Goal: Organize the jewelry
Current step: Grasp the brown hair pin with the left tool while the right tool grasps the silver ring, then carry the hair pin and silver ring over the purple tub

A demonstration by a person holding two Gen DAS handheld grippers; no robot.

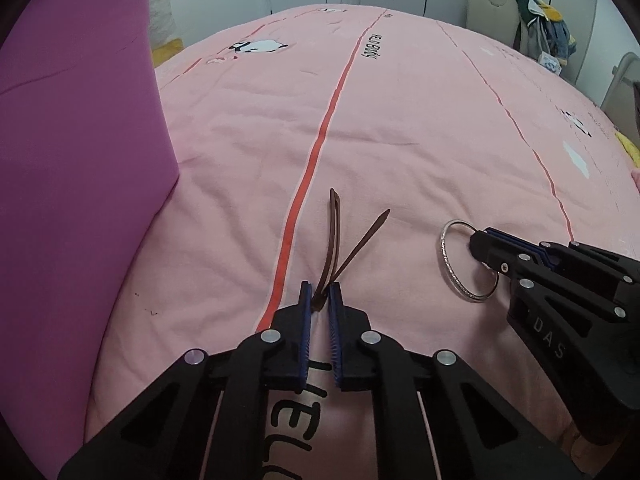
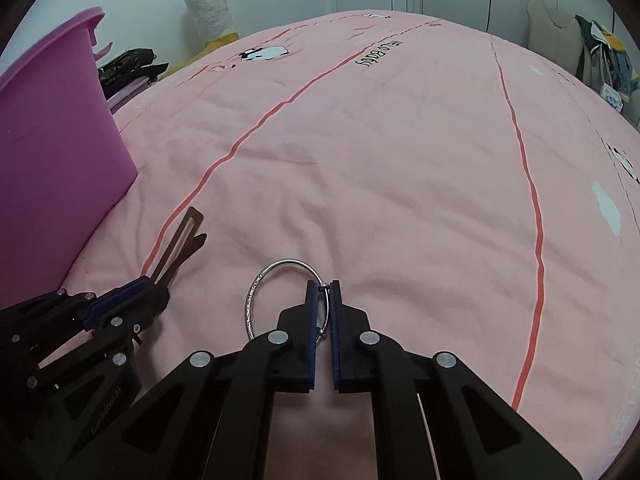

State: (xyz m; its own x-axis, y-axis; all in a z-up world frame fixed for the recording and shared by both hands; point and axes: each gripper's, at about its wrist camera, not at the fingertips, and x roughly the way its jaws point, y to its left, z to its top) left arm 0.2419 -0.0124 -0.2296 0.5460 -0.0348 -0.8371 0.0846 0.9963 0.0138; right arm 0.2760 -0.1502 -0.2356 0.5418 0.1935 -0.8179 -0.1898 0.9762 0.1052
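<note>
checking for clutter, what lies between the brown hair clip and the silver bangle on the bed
Nothing but bare pink blanket. In the left wrist view, the brown hair clip and the silver bangle sit apart, with only cloth between them.

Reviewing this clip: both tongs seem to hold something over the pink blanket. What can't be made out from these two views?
- Inside of the purple bin: both views show only its outer wall; contents unknown.
- Hinge end of the brown hair clip: hidden between the left tongs.
- Clasp part of the silver bangle: covered by the right tongs.
- Blanket lettering in the left wrist view: cut off by the tongs' frame.
- Clothes pile far right: too small and distorted to identify.
</note>
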